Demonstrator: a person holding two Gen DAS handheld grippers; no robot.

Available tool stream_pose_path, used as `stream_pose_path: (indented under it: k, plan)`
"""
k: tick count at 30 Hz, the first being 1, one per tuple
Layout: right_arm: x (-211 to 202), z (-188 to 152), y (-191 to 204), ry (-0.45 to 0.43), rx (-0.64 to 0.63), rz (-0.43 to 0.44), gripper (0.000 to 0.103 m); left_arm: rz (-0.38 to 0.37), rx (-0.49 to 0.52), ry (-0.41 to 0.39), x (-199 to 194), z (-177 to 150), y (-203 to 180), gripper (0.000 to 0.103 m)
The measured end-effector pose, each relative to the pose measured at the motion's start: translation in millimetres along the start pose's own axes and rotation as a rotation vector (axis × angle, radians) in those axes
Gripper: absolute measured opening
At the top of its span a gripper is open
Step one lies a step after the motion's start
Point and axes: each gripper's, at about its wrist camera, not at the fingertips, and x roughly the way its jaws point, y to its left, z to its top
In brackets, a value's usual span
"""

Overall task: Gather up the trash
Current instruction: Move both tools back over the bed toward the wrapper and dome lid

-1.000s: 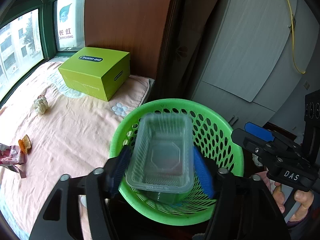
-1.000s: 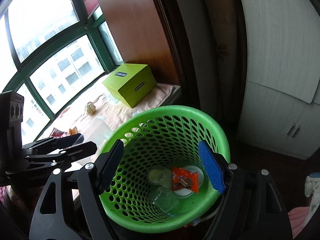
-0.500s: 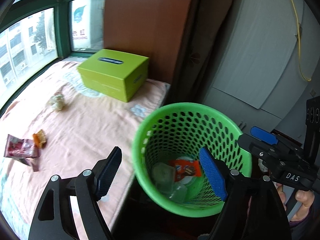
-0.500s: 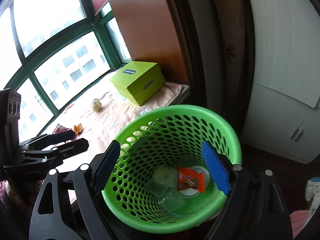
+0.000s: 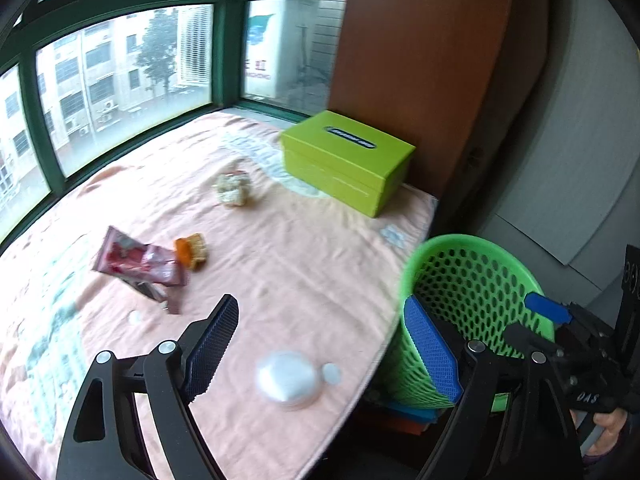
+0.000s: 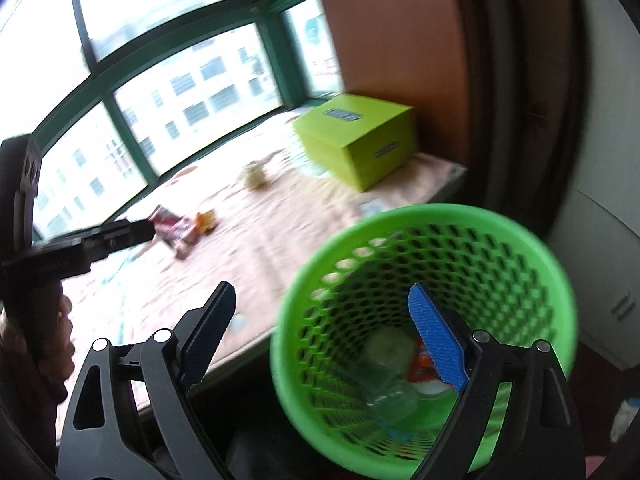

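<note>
My left gripper [image 5: 320, 340] is open and empty above the pink cloth [image 5: 312, 264]. A clear round lid [image 5: 286, 380] lies just below it. Farther off lie a pink snack wrapper [image 5: 138, 262], an orange wrapper [image 5: 192, 250] and a crumpled paper ball [image 5: 234, 190]. The green mesh basket [image 5: 480, 280] stands to the right off the cloth's edge. My right gripper [image 6: 320, 336] is open and empty over the basket [image 6: 440, 216], which holds a clear container [image 6: 384, 376] and an orange wrapper [image 6: 420, 364]. The wrappers also show in the right wrist view [image 6: 176, 228].
A lime green box [image 5: 348, 160] stands at the far right of the cloth by a brown panel [image 5: 420, 60]. Green-framed windows [image 5: 120, 72] run along the far side. A grey cabinet [image 6: 600, 260] stands right of the basket.
My left gripper opened and dropped the clear container into the basket, then swung left over the cloth. My right gripper shifted left, so the basket sits more to its right.
</note>
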Motion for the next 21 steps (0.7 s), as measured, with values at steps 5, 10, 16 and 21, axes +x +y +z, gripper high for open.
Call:
stream_pose_path:
  k: [5,10,16,21]
  plan:
    - [27.9,-2.1,41.6,0.049,-0.090,0.065,0.088,0.052,-0.071,-0.004,-10.9,-7.0,41.2,0.082]
    - [55.1,-9.9,77.4,0.098,-0.166,0.121,0.088,0.098,-0.124,0.001,-18.3,-17.3,75.7,0.082]
    - [92.2,-24.5,106.9,0.169,-0.227,0.154,0.087,0.142,-0.183,0.017,-21.4,-30.7,109.9,0.082]
    - [120.3,-31.9,121.2,0.211,-0.259,0.157,0.088,0.170,-0.215,0.027,-21.3,-39.2,133.9,0.082]
